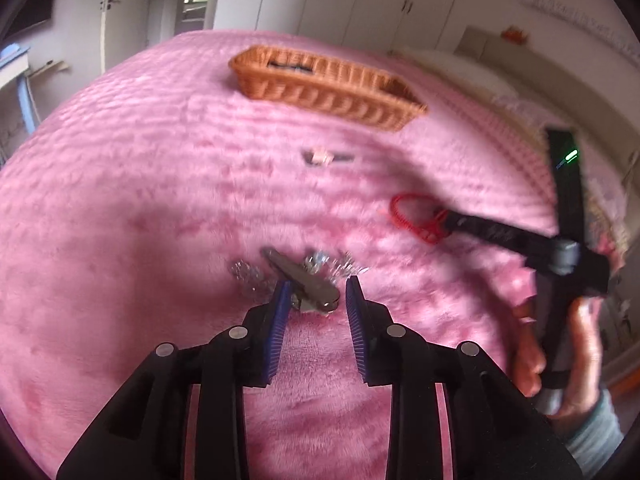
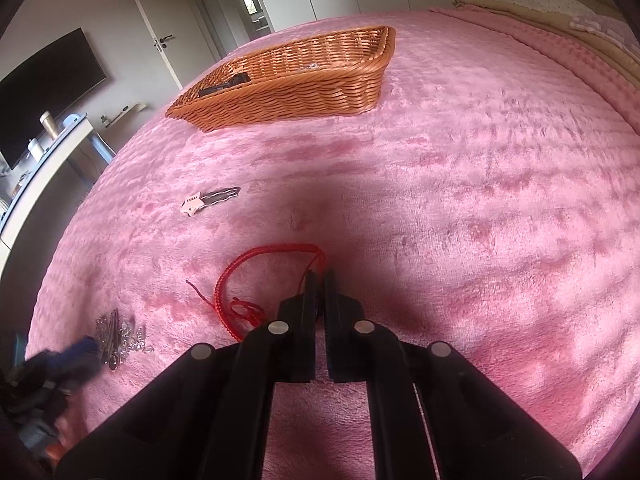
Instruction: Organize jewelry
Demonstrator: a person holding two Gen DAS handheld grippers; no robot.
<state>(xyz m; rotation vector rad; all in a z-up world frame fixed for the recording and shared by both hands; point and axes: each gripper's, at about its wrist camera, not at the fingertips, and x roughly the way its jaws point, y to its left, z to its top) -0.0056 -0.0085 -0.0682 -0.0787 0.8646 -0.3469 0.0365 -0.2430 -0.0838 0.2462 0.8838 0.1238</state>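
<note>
My left gripper (image 1: 318, 282) stands open low over the pink blanket. A grey metal hair clip (image 1: 308, 284) lies between its blue pads, close to the left one, on a tangle of silver chain jewelry (image 1: 248, 276). In the right wrist view that clip (image 2: 114, 340) and chain (image 2: 132, 334) sit at the lower left, with the blurred left gripper (image 2: 80, 350) beside them. My right gripper (image 2: 320, 274) is shut on a red cord bracelet (image 2: 240, 276) whose loop lies on the blanket. The left wrist view shows the right gripper (image 1: 446, 220) at that bracelet (image 1: 404, 210).
A wicker basket (image 2: 288, 92) stands farther up the bed, holding a dark item (image 2: 228, 82) and a small silver piece (image 2: 308, 66). A pink star hair clip (image 2: 196, 203) lies between basket and bracelet. A hand (image 1: 580, 340) holds the right gripper. Pillows (image 2: 540, 4) at far right.
</note>
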